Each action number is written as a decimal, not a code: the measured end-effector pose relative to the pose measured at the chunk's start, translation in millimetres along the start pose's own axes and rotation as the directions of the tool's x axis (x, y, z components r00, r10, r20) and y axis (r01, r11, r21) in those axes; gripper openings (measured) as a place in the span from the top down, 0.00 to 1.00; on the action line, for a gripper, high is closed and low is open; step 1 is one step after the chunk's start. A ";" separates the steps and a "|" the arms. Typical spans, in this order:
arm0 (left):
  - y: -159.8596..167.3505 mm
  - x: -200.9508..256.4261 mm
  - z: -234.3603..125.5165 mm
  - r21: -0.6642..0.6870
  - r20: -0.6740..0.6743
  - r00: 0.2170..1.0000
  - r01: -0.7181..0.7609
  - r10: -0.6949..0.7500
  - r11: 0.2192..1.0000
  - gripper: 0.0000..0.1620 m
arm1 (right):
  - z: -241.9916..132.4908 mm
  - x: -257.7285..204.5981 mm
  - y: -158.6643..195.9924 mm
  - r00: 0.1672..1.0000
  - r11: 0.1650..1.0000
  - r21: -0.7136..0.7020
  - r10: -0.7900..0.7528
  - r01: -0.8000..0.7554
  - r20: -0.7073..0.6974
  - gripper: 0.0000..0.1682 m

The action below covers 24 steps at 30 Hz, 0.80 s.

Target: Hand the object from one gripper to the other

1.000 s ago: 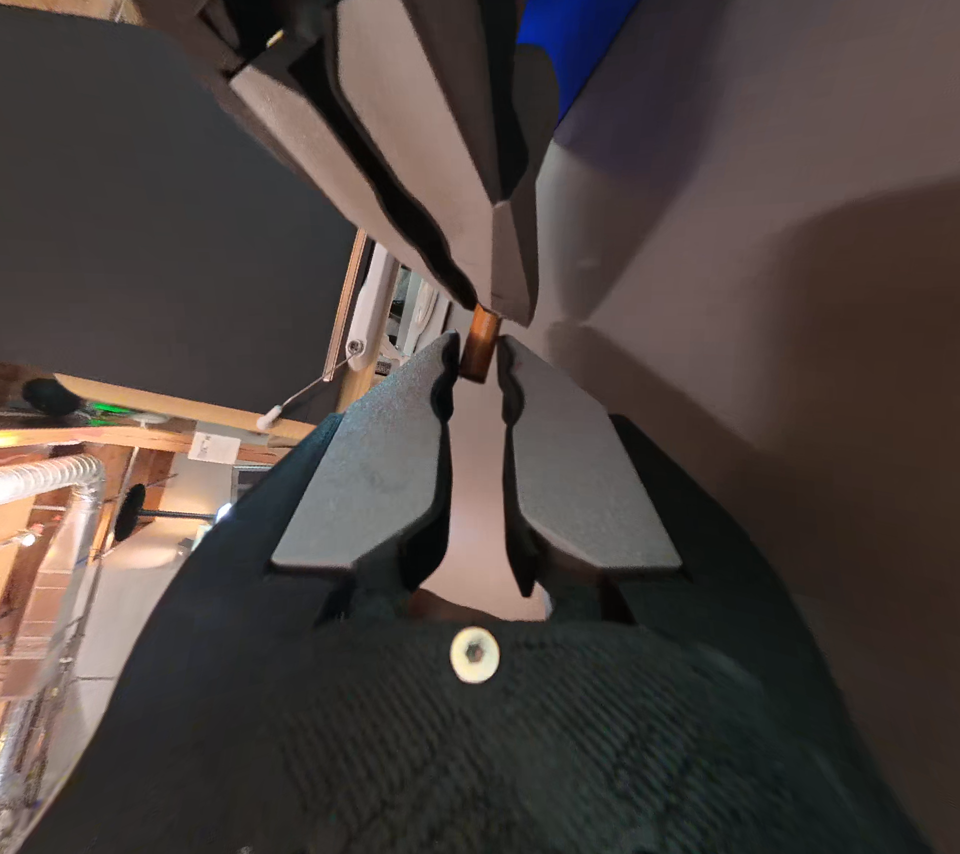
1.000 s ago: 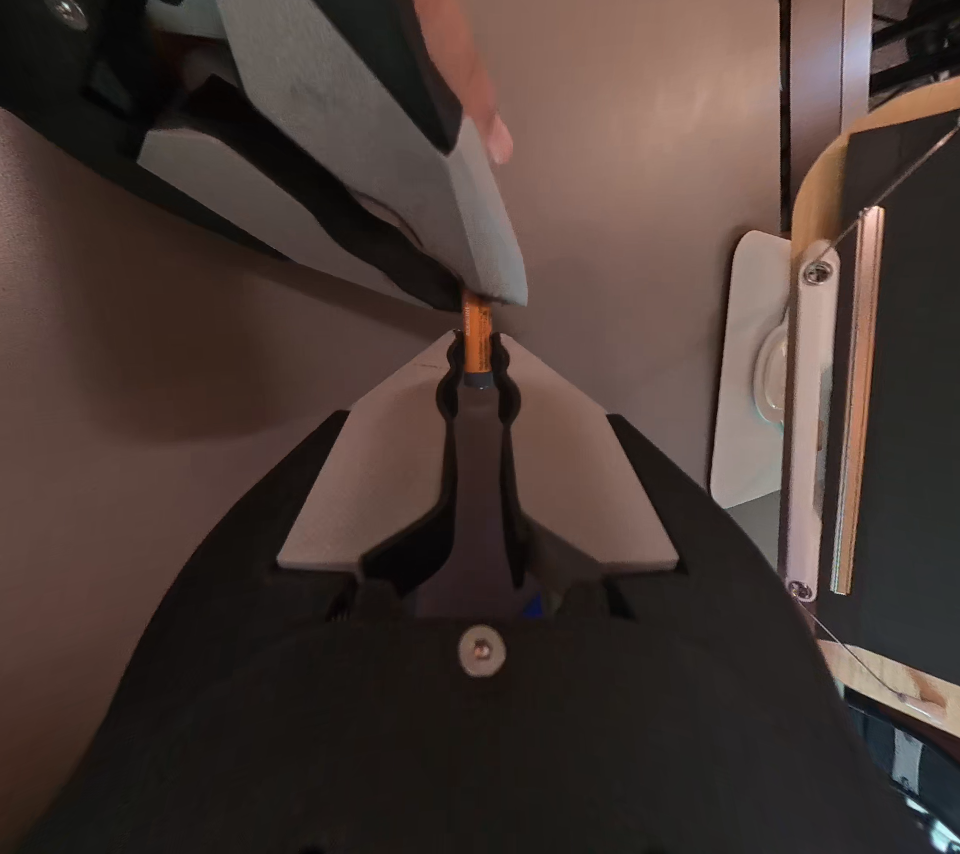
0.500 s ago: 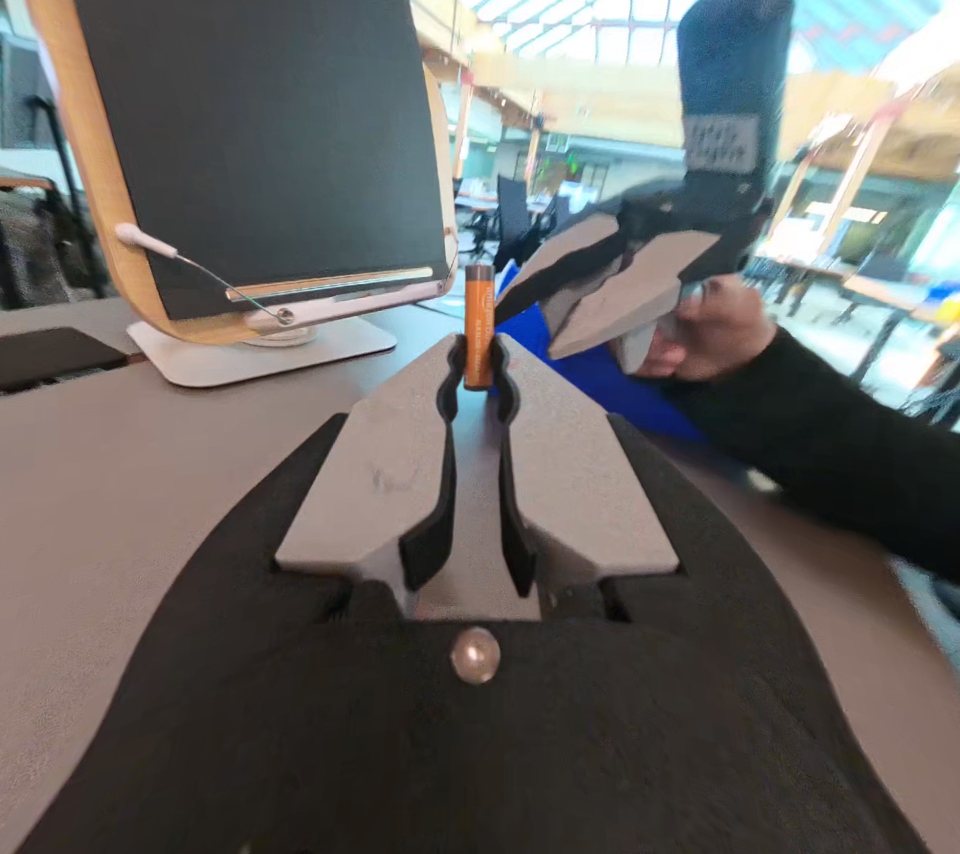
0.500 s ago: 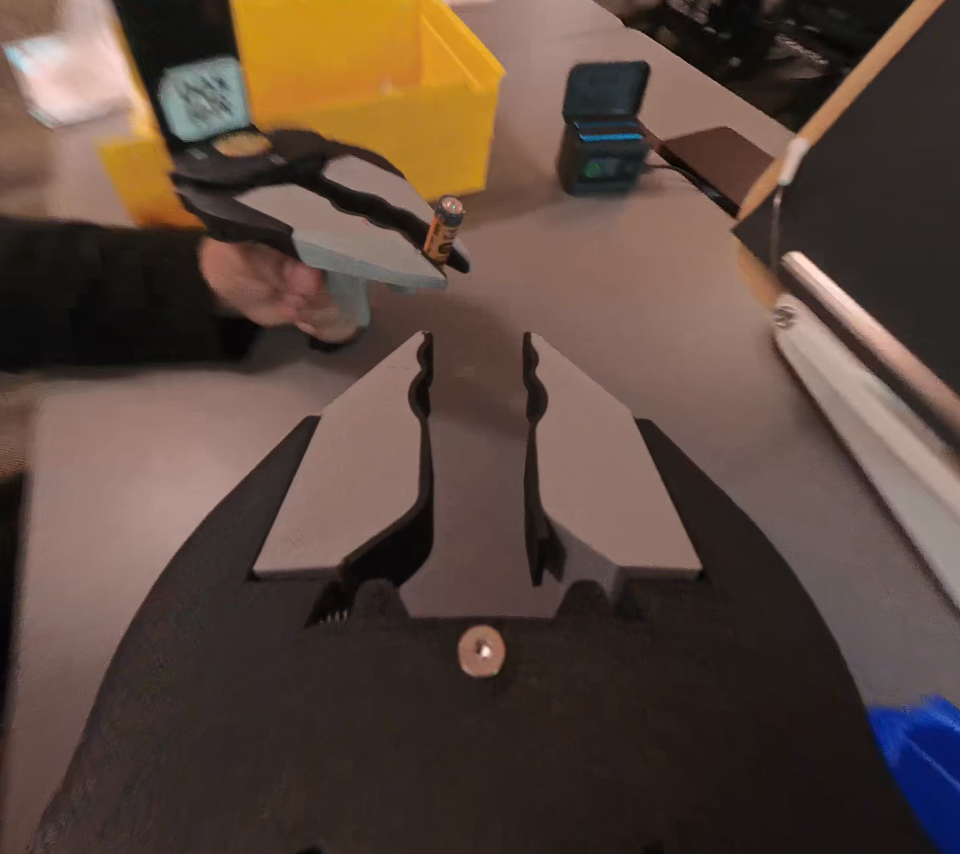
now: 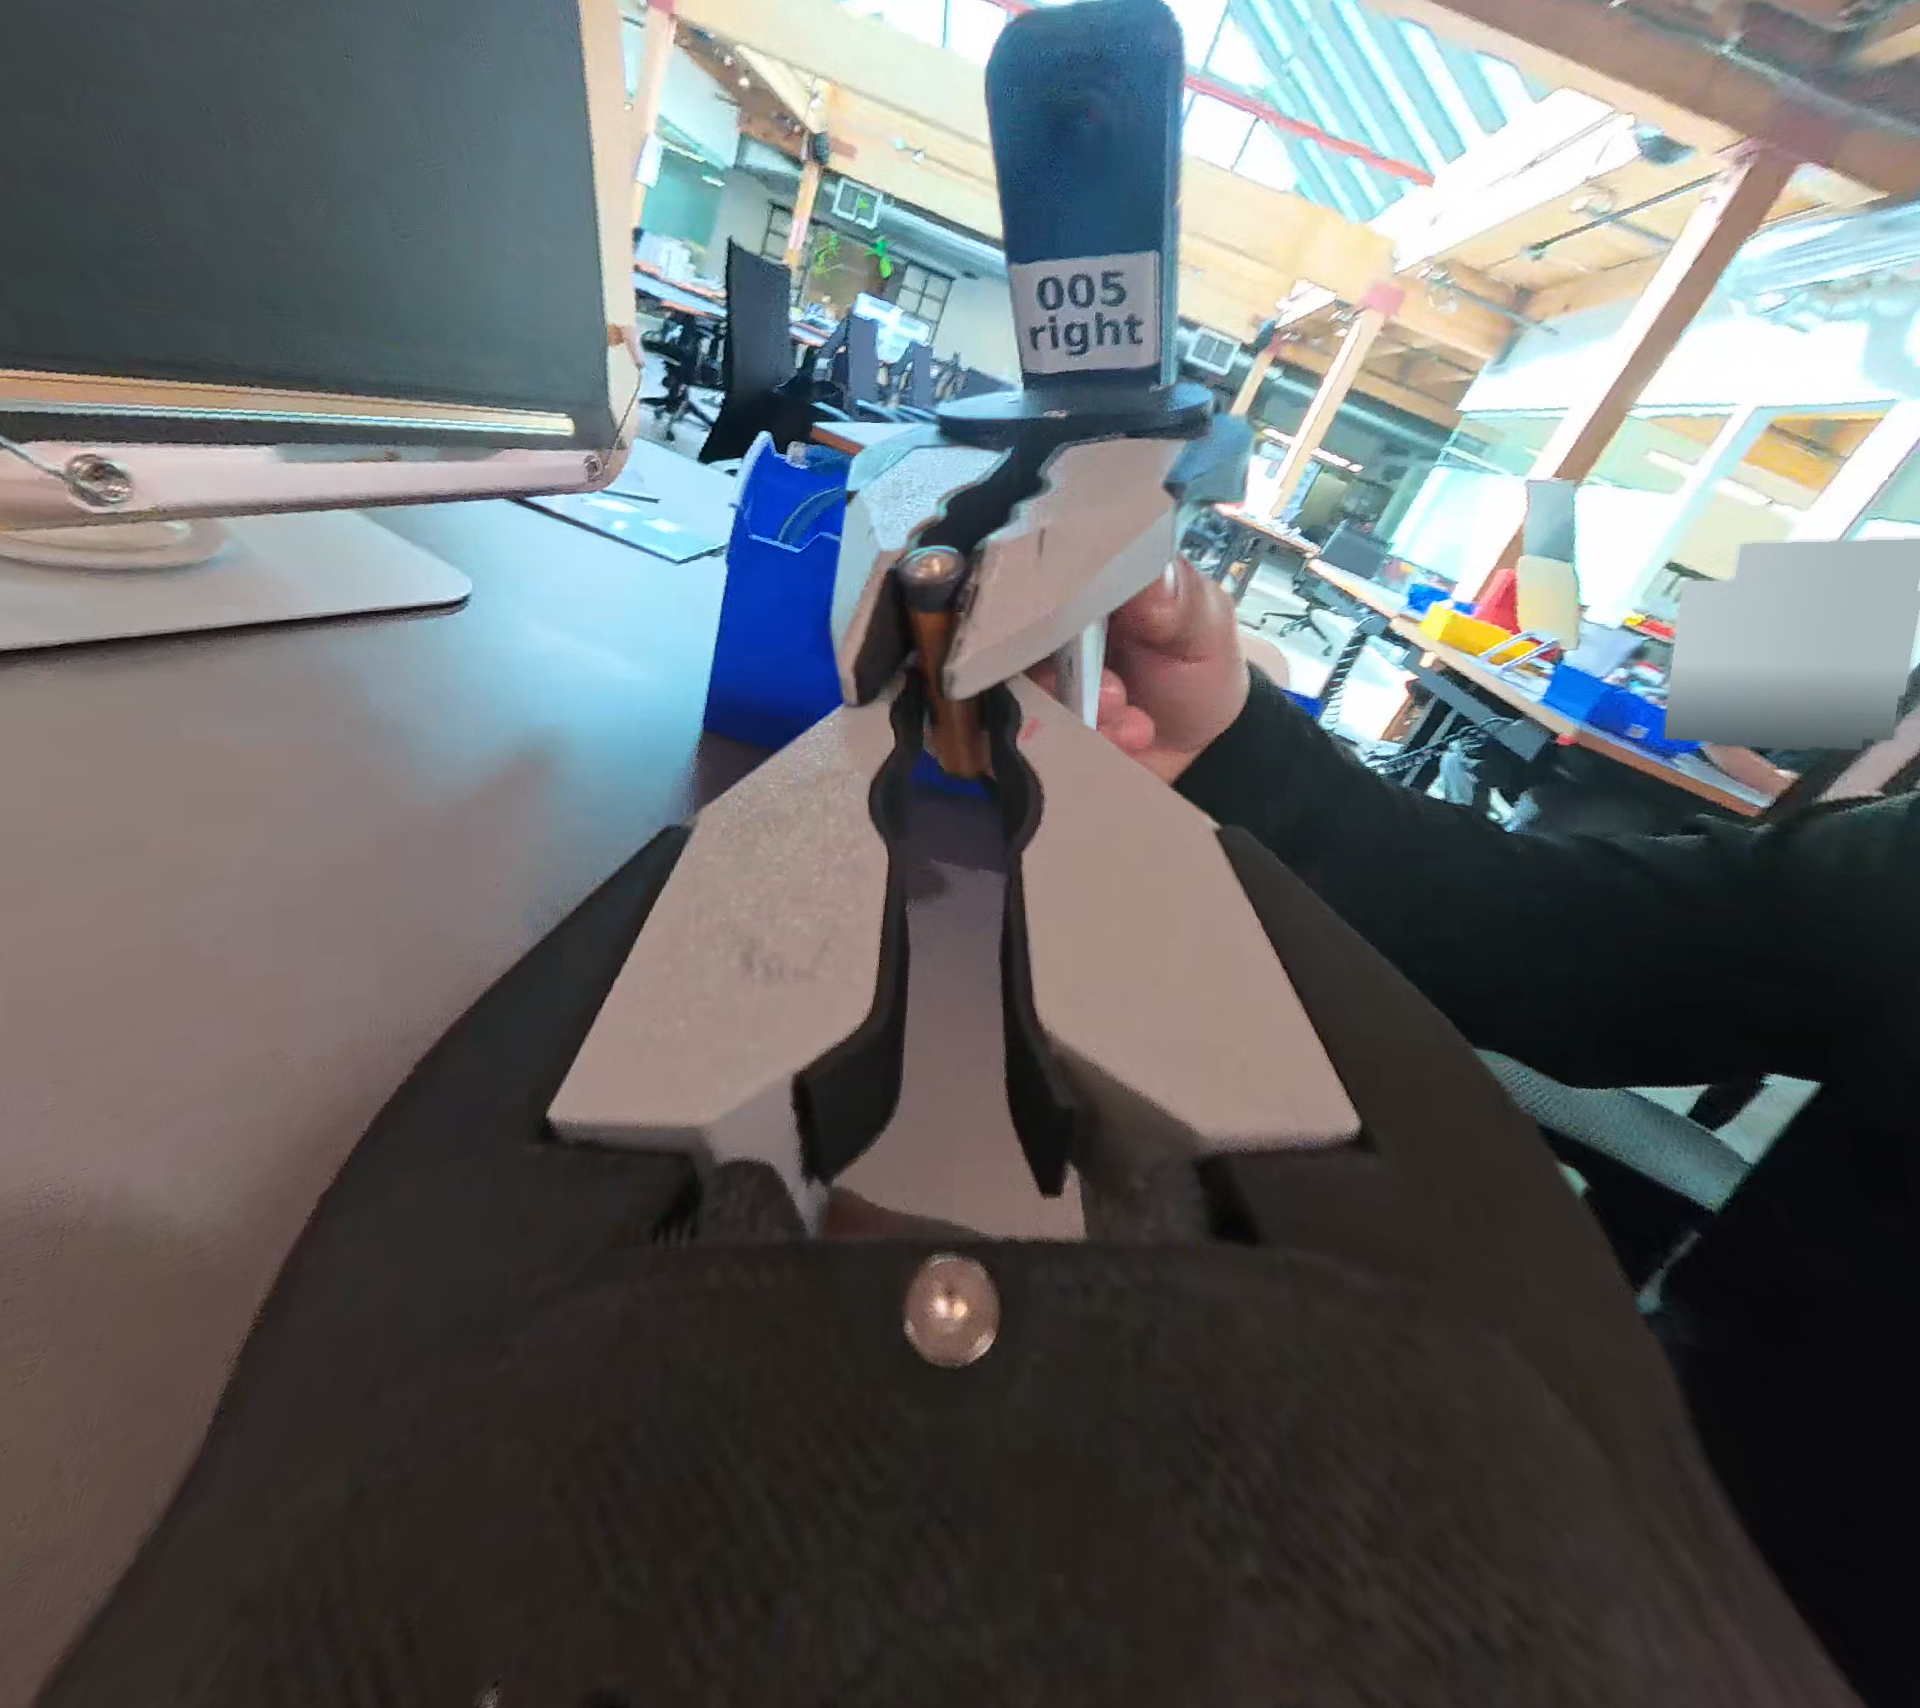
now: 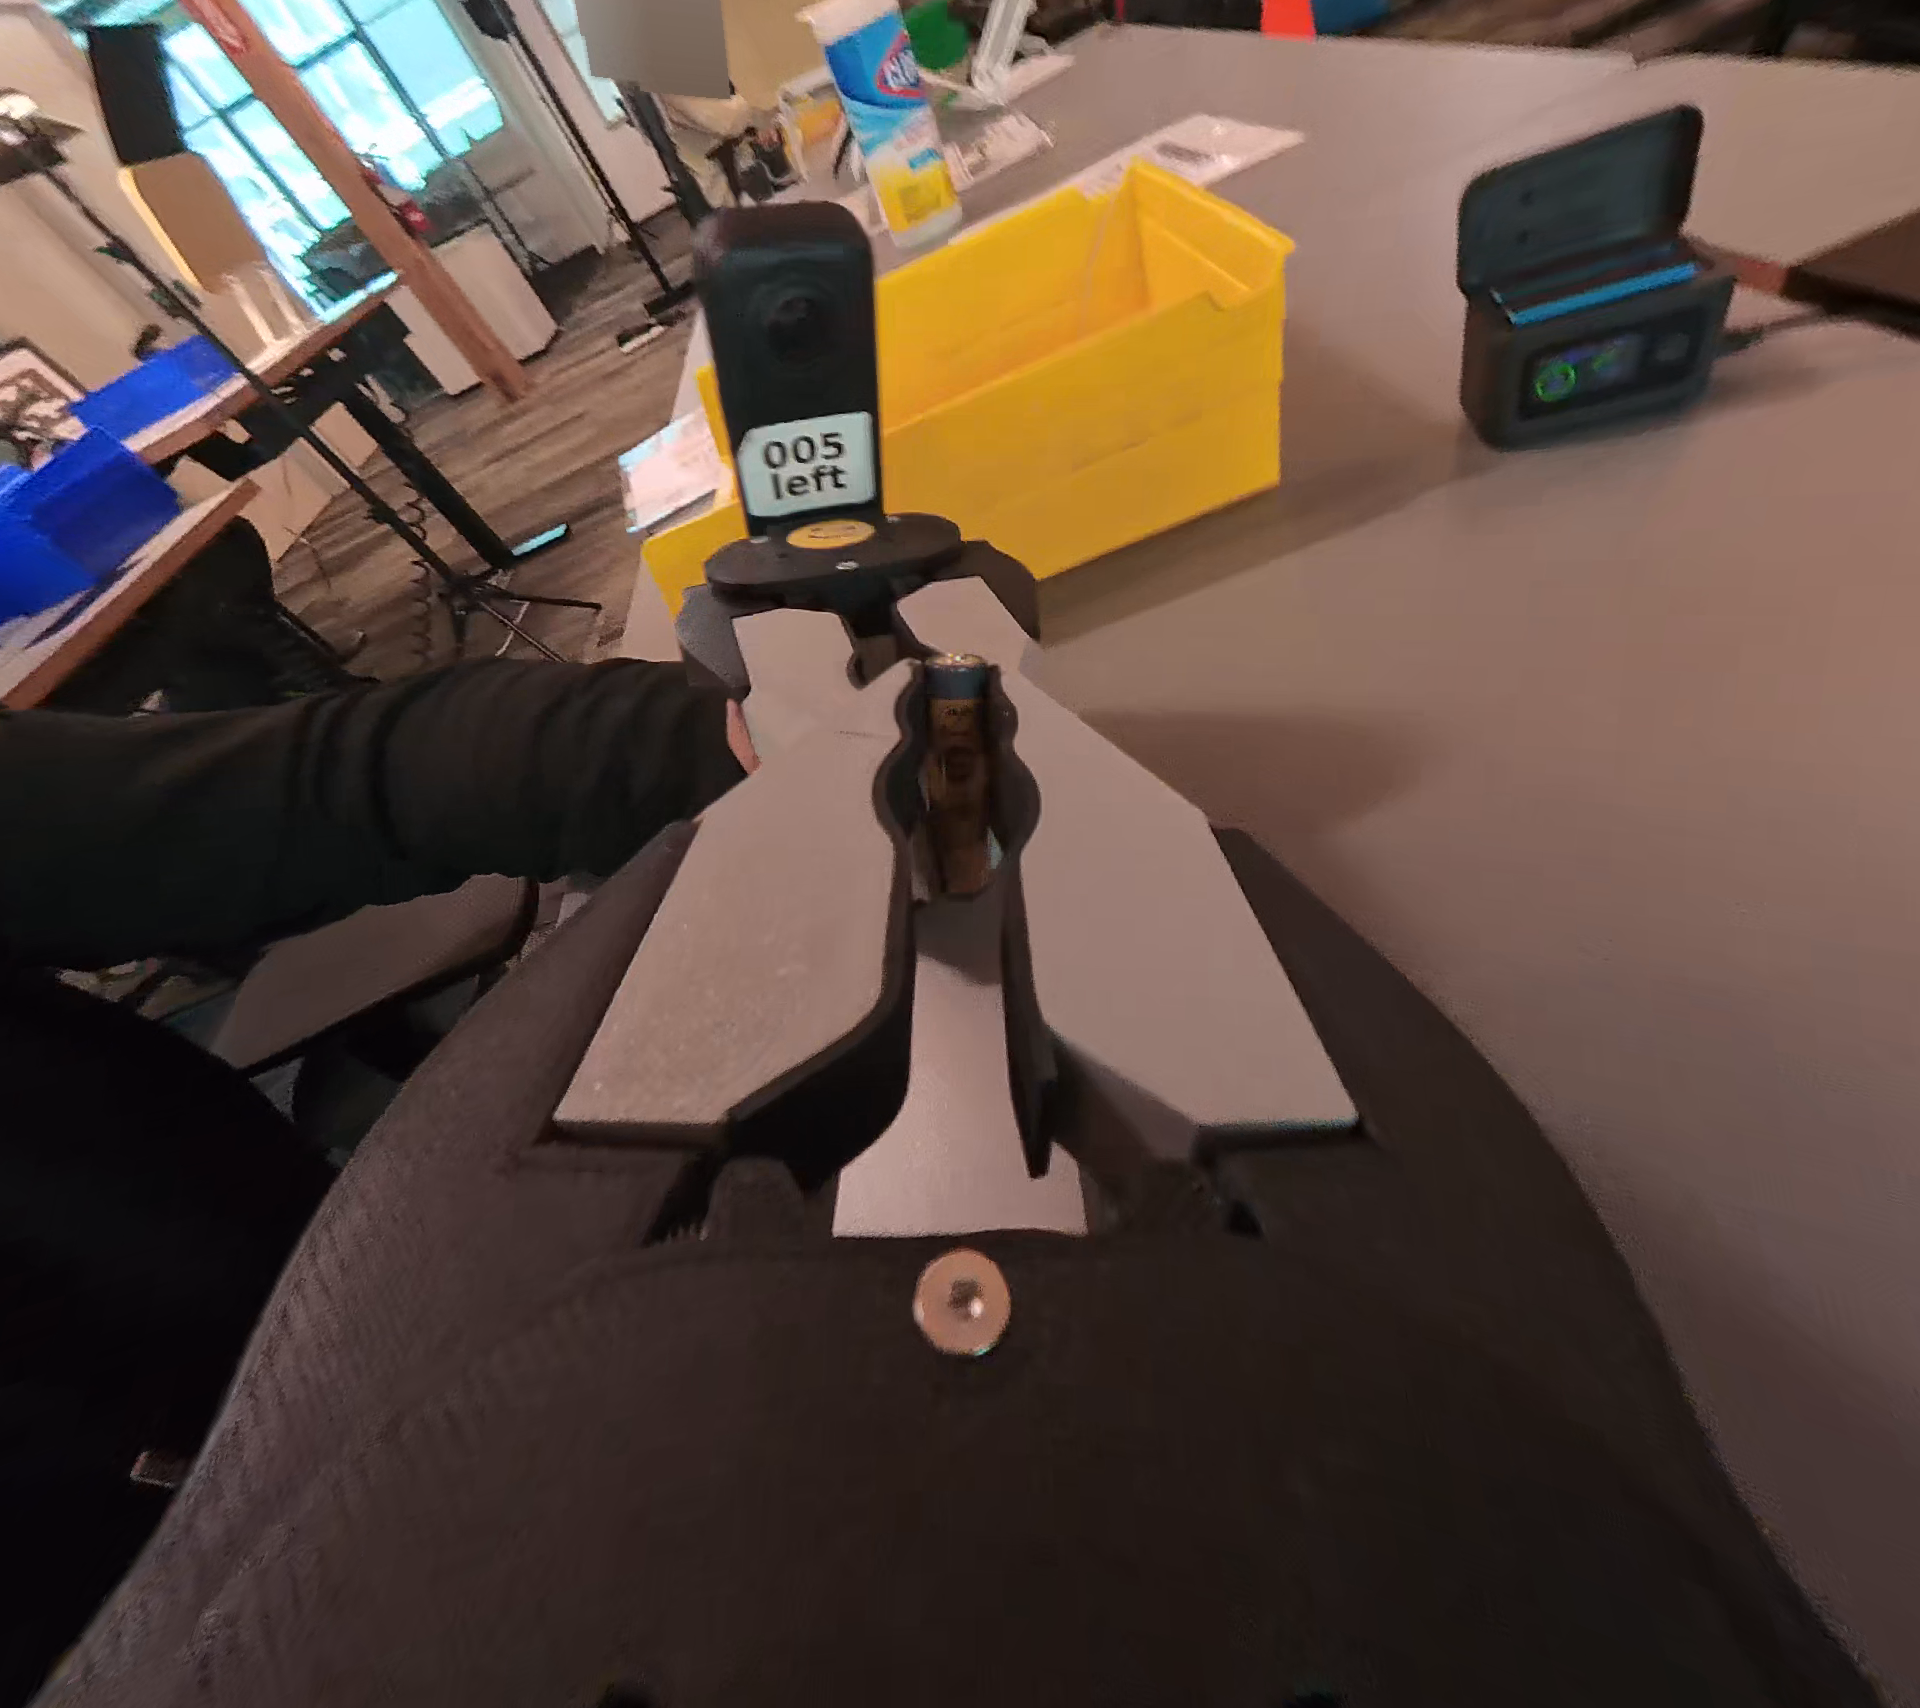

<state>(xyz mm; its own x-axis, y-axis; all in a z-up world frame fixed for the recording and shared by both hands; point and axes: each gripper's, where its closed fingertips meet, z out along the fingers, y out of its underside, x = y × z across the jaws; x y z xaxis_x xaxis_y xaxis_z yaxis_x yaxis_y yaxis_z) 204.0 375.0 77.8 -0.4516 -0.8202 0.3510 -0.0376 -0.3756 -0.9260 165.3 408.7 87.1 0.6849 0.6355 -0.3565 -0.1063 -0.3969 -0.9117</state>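
Between both tips, battery upright, left gripper and right gripper both clamping it.

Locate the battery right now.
In both wrist views it sits dead centre: the battery stands upright between the right gripper and left gripper fingertips, above the table.

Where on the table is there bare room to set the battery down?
Bare grey table runs between the yellow bin and the black case, and nearer than both. More lies in front of the monitor base. Behind the bin, papers and a wipes canister crowd it.
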 end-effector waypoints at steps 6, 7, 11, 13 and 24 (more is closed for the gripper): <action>-2.0 -15.0 -4.2 -0.007 0.102 0.991 -0.083 0.083 0.997 0.79 | -13.3 26.5 -9.6 0.980 0.999 0.029 -0.012 0.018 -0.201 0.96; -1.3 -18.6 -5.0 -0.021 0.130 0.985 -0.108 0.109 0.994 0.78 | -17.0 30.3 -11.8 0.964 0.998 0.018 -0.053 0.060 -0.261 0.96; 2.6 -24.3 -5.8 -0.064 0.191 0.962 -0.185 0.194 0.981 0.79 | -39.3 13.9 -36.7 0.908 0.990 0.043 -0.105 0.134 -0.406 0.96; 8.4 -27.7 -4.6 -0.115 0.219 0.945 -0.221 0.242 0.968 0.78 | -64.5 -1.3 -54.8 0.869 0.984 0.039 -0.134 0.173 -0.476 0.96; 13.1 -38.3 -6.6 -0.165 0.283 0.922 -0.226 0.265 0.960 0.79 | -319.7 86.0 -15.1 0.385 0.975 -0.186 -0.127 -0.121 -0.914 0.91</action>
<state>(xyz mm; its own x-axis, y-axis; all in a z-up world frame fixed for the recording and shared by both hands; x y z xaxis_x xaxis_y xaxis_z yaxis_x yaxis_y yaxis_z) 214.9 404.3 51.3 -0.1742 -0.9777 0.1172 -0.0810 -0.1044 -0.9912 456.3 257.6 135.5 0.9361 -0.3106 0.1649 -0.0527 -0.5874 -0.8076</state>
